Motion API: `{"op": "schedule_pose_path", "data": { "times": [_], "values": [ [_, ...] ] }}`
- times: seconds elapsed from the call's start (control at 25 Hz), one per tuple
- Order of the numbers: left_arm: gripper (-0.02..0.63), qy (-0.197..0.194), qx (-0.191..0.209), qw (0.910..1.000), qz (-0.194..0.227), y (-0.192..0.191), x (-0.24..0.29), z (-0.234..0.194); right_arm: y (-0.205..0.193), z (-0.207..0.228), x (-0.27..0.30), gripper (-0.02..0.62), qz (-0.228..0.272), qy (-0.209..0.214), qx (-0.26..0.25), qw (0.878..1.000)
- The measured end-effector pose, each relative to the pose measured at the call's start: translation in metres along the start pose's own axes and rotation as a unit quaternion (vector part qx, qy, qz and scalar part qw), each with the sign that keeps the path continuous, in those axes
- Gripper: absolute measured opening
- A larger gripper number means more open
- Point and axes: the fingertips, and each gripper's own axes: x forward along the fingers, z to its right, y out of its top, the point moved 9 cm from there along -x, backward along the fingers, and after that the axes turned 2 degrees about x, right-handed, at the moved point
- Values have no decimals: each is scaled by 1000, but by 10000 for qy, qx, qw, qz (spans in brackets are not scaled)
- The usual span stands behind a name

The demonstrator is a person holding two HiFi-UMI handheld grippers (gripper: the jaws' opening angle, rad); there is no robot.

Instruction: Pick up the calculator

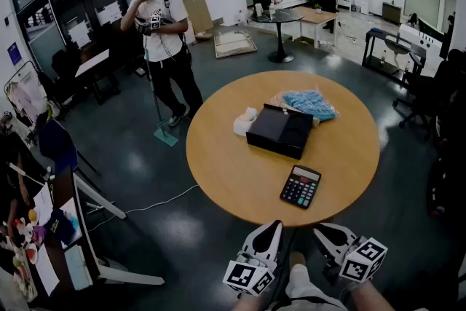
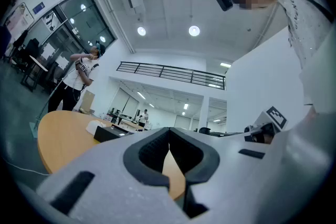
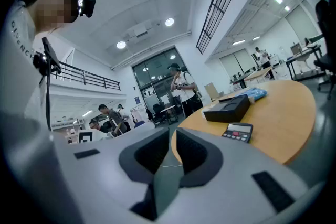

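Note:
The black calculator (image 1: 301, 186) lies flat near the front edge of the round wooden table (image 1: 233, 171), keys up. In the right gripper view the calculator (image 3: 237, 132) sits ahead and to the right. Both grippers are held low in front of the table's near edge, short of the calculator. My left gripper (image 1: 271, 231) is shut and empty, and in its own view the left gripper (image 2: 168, 136) points over the table's edge. My right gripper (image 1: 325, 232) is also shut with nothing in it, and the right gripper (image 3: 172, 136) aims left of the calculator.
A black box (image 1: 280, 130) lies mid-table behind the calculator, with a blue bag (image 1: 309, 103) and white tissue (image 1: 245, 121) beside it. A person with a mop (image 1: 162, 40) stands beyond the table on the left. A cluttered desk (image 1: 44, 229) is at far left, chairs (image 1: 437, 98) at right.

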Motion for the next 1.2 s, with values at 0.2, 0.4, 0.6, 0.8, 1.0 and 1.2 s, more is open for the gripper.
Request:
{"op": "schedule_pose_path", "data": {
  "times": [0.2,0.4,0.6,0.8,1.0,1.2],
  "values": [
    [8,165,59,9998,63,-1,31,-19,18,58,25,82,-496,-109,28,9987],
    [8,371,17,9993,19,-16,56,-43,27,138,49,149,-836,-569,195,9947],
    [8,464,14,9989,-54,-30,82,-63,27,205,69,215,-1359,-797,541,9860],
    [8,602,59,9982,-45,-39,107,-84,21,244,95,230,-1952,-626,695,9763],
    [8,789,16,9968,-104,-48,115,-98,4,277,118,230,-2628,-448,1050,9581],
    [8,944,39,9954,-177,-55,120,-112,-2,292,137,230,-3078,-86,1504,9395]
  ]
}}
